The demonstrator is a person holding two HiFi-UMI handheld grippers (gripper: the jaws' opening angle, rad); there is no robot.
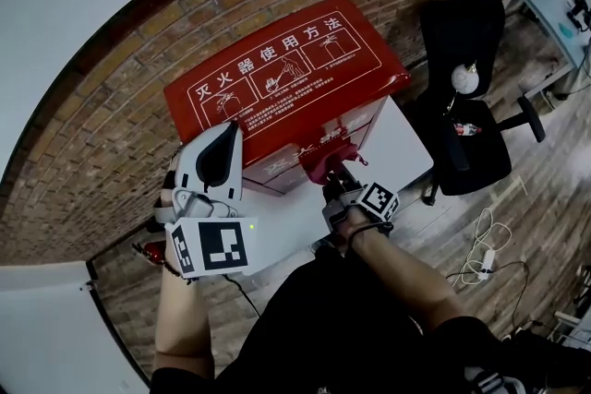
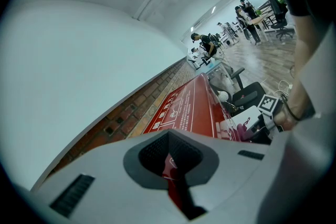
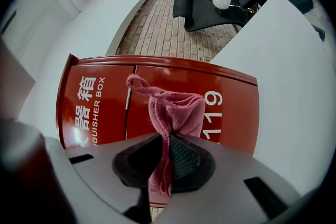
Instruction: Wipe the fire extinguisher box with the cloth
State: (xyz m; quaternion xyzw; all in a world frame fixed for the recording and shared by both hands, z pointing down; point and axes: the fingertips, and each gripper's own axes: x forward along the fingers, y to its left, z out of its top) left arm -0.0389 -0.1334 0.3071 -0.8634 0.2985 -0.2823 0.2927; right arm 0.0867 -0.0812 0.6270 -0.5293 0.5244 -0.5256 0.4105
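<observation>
A red fire extinguisher box (image 1: pixel 277 78) with white print stands against the brick wall. My right gripper (image 1: pixel 334 173) is shut on a pink cloth (image 1: pixel 325 156), held against the box's front. In the right gripper view the cloth (image 3: pixel 176 113) lies bunched over the red front (image 3: pixel 105 107) of the box, pinched between the jaws of the right gripper (image 3: pixel 167 157). My left gripper (image 1: pixel 220 152) hovers at the box's left front corner, shut and empty. The left gripper (image 2: pixel 170 162) looks along the box's top (image 2: pixel 194 107).
A white board (image 1: pixel 406 143) lies by the box's right side. A black office chair (image 1: pixel 466 97) stands to the right on the wooden floor, with cables (image 1: pixel 485 254) near it. Brick wall (image 1: pixel 83 143) runs behind and to the left. People work at desks far off (image 2: pixel 210 44).
</observation>
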